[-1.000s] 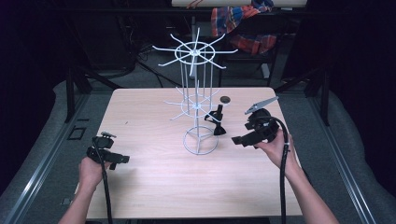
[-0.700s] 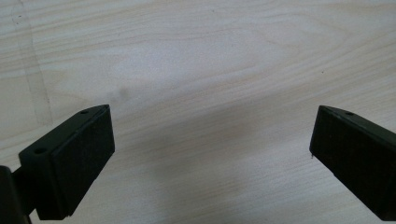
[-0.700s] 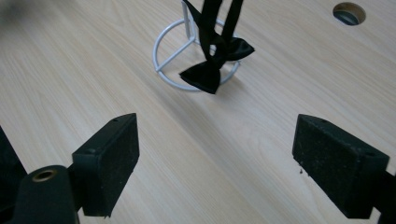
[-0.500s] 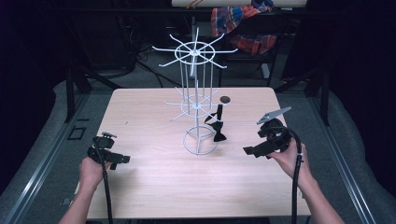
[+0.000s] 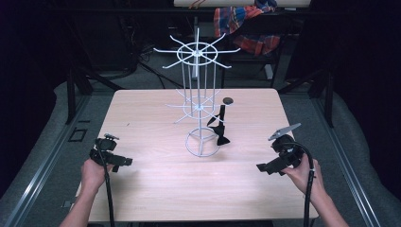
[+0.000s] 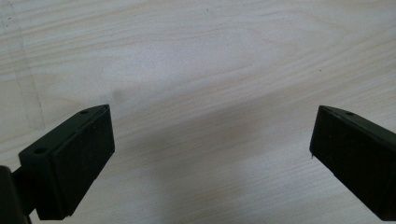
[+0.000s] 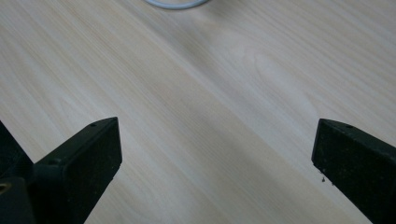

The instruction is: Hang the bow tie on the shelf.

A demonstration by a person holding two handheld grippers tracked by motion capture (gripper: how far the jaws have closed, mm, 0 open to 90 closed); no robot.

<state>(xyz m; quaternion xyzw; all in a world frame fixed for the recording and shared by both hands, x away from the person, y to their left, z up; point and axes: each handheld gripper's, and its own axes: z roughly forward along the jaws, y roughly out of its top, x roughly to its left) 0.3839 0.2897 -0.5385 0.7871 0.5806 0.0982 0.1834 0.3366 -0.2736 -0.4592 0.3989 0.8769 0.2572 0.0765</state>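
Pale wooden table [image 5: 156,184] bears a wire rack [image 5: 201,111]; both grippers' jaws stand apart, the right's just opened wider, empty.

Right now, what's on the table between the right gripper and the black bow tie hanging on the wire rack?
Nothing: the high view shows bare table between the right gripper and the black bow tie.

Nothing readable anywhere here, honestly. No labels, brand marks, numbers or signs on anything in the high view or in either gripper view, as far as I can make out.
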